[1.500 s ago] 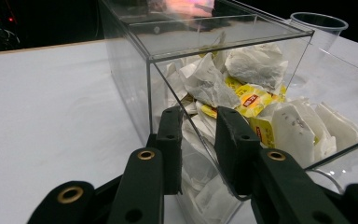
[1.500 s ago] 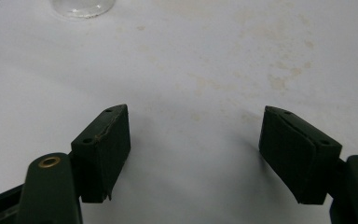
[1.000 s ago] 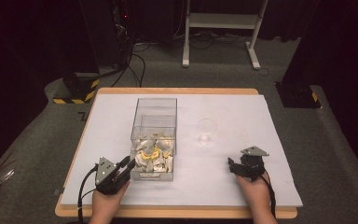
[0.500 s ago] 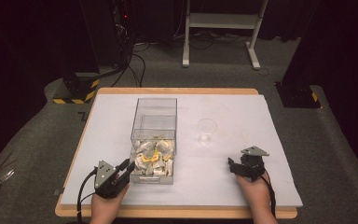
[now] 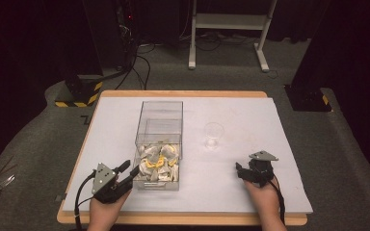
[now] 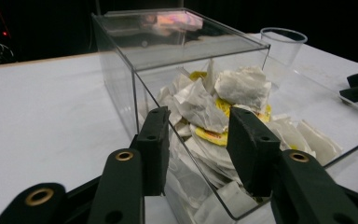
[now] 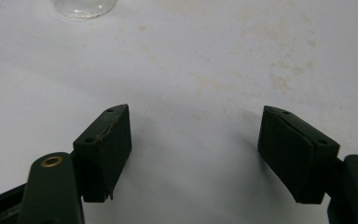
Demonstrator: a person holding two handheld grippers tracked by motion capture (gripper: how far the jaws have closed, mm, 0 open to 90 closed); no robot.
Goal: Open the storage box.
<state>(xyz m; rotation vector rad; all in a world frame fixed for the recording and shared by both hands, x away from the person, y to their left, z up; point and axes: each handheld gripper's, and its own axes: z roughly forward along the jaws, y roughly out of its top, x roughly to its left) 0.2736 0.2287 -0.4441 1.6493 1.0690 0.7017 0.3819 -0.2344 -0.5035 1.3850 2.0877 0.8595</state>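
Observation:
A clear plastic box (image 5: 159, 115) stands on the white table top (image 5: 241, 120), its near half piled with white and yellow paper packets (image 5: 158, 163). My left gripper (image 5: 129, 169) sits at the box's near left corner. In the left gripper view its jaws (image 6: 198, 140) have just been opening and stand apart in front of that box corner (image 6: 135, 93), pressing on nothing; the packets (image 6: 223, 98) show through the wall. My right gripper (image 5: 239, 171) rests low on the table at the near right, open (image 7: 196, 140) over bare table with nothing between its jaws.
An empty clear plastic cup (image 5: 213, 135) stands right of the box, ahead of the right gripper; its base shows as the cup (image 7: 81, 7) at the top edge. Wooden table edges (image 5: 183, 93) frame the white top. Dark floor, cables and a stand lie beyond.
The left gripper's jaws have parted from shut to a moderate gap, and the hand shifted only slightly. The right gripper, the box and the cup have not moved.

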